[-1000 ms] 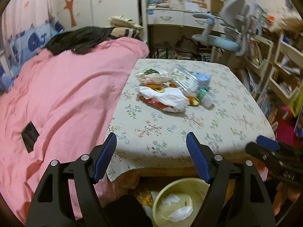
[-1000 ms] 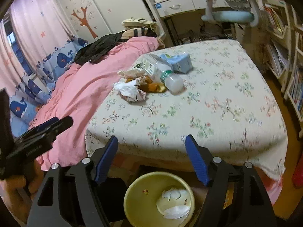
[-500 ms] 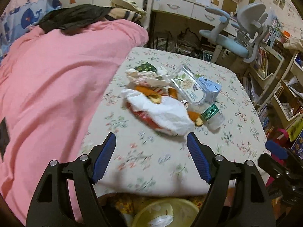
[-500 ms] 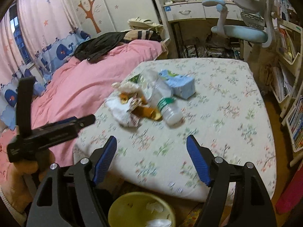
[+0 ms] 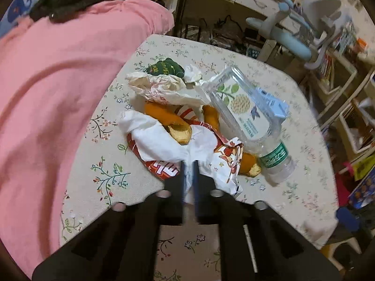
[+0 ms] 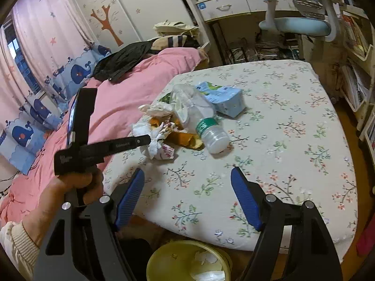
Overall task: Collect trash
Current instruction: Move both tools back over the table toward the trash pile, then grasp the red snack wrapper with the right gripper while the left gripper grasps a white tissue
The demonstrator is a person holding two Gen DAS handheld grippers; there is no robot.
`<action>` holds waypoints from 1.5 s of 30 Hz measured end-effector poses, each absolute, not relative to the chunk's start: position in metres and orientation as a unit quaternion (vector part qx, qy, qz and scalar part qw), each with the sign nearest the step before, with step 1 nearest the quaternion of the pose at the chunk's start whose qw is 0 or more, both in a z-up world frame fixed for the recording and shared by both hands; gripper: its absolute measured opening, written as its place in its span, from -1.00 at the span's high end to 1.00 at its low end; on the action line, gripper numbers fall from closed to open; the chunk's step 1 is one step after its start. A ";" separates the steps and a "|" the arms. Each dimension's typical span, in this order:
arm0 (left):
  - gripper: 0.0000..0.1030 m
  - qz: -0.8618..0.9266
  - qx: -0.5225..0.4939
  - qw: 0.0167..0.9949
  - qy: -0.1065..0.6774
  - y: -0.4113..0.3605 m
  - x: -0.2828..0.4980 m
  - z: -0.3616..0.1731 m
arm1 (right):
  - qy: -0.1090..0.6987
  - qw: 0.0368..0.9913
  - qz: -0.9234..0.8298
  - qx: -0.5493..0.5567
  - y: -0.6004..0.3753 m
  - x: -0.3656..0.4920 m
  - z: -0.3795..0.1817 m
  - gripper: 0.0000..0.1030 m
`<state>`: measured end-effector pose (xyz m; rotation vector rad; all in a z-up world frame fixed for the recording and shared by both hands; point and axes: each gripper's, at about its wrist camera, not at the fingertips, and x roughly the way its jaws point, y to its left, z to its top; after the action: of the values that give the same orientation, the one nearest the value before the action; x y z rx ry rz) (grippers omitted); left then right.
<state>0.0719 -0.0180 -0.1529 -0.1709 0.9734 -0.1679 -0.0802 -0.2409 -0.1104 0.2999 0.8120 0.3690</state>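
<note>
A heap of trash lies on the flowered tablecloth [image 5: 105, 178]: crumpled white paper [image 5: 161, 140] over a red-and-white wrapper [image 5: 161, 171], orange peels [image 5: 168, 117], a clear plastic bottle [image 5: 274, 157], a clear box [image 5: 234, 98] and a blue carton [image 5: 269, 100]. My left gripper [image 5: 189, 164] is shut on the near edge of the white paper, which shows between its blue pads. In the right wrist view the left gripper [image 6: 147, 139] touches the pile's white paper [image 6: 154, 141]. My right gripper [image 6: 187, 182] stands open and holds nothing above the table's near edge.
A yellow bin [image 6: 164, 255] with white scraps inside stands on the floor under the table's near edge. A pink quilt [image 5: 58, 82] lies along the left. An office chair [image 6: 302, 23], a desk and bookshelves [image 6: 358, 75] stand behind and to the right.
My left gripper moved forward and down from the table's near edge to the pile and went from wide open to shut on the white paper. The right gripper has stayed open.
</note>
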 end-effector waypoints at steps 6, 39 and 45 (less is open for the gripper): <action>0.95 -0.098 -0.109 0.896 0.420 0.000 0.050 -0.120 | 0.396 0.889 0.185 0.137 -0.234 -0.081 -0.114 -0.42; 0.95 -0.106 -0.183 0.926 0.312 0.053 0.017 -0.052 | 0.452 0.841 0.215 0.204 -0.154 0.029 -0.168 0.54; 0.95 -0.099 -0.187 0.928 0.308 0.058 0.016 -0.050 | 0.411 0.874 0.219 0.140 -0.152 0.012 -0.135 0.79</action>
<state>0.0163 0.0582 -0.0501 -0.3835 0.6306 -0.2026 0.0122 -0.1516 -0.1345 0.2932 0.8580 0.4578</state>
